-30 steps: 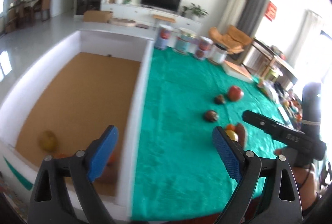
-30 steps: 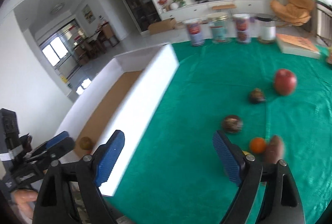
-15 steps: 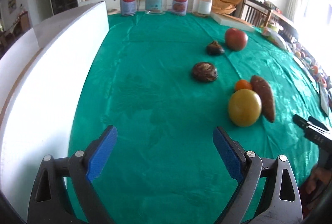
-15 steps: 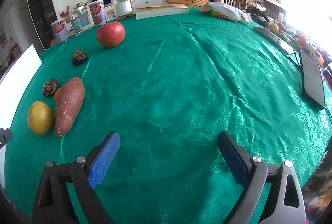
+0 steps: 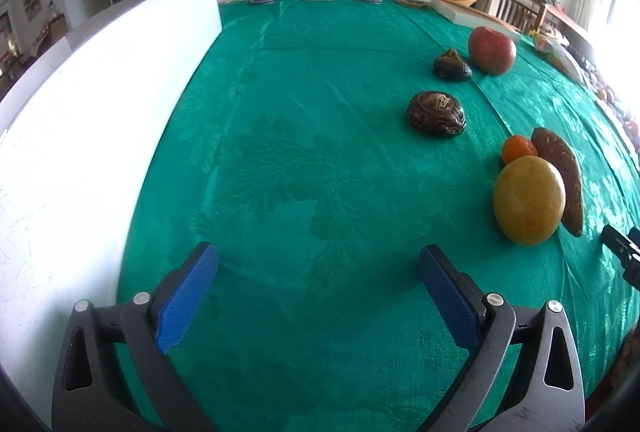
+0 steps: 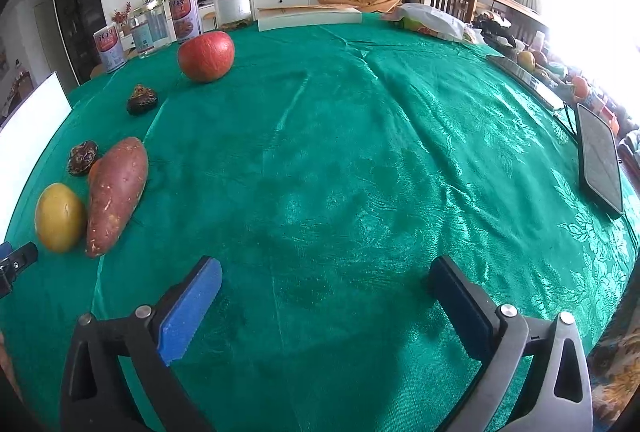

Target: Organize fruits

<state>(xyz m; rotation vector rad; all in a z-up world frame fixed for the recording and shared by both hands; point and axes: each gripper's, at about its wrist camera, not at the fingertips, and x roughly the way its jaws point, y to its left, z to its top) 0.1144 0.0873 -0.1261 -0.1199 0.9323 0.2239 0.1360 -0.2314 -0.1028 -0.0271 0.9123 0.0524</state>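
Six items on counter (image 5: 320,151): apple (image 5: 491,50), yellow fruit (image 5: 529,205), sweet potato (image 6: 116,191), others. None gripped. Left gripper (image 5: 318,282) and right gripper (image 6: 325,292) fingers opening, empty.

Left wrist view: I look low and close along my left gripper (image 5: 318,272) across the green tablecloth (image 5: 304,159), the white box wall (image 5: 100,119) filling the left edge and jars far ahead. Right wrist view: equally low, tilted down over my right gripper (image 6: 326,286), facing open cloth toward the window side. Shared by both: the yellow fruit (image 5: 528,200) (image 6: 59,218), sweet potato (image 5: 560,175) (image 6: 117,193) and red apple (image 5: 492,49) (image 6: 206,56), lying right in one and left in the other.
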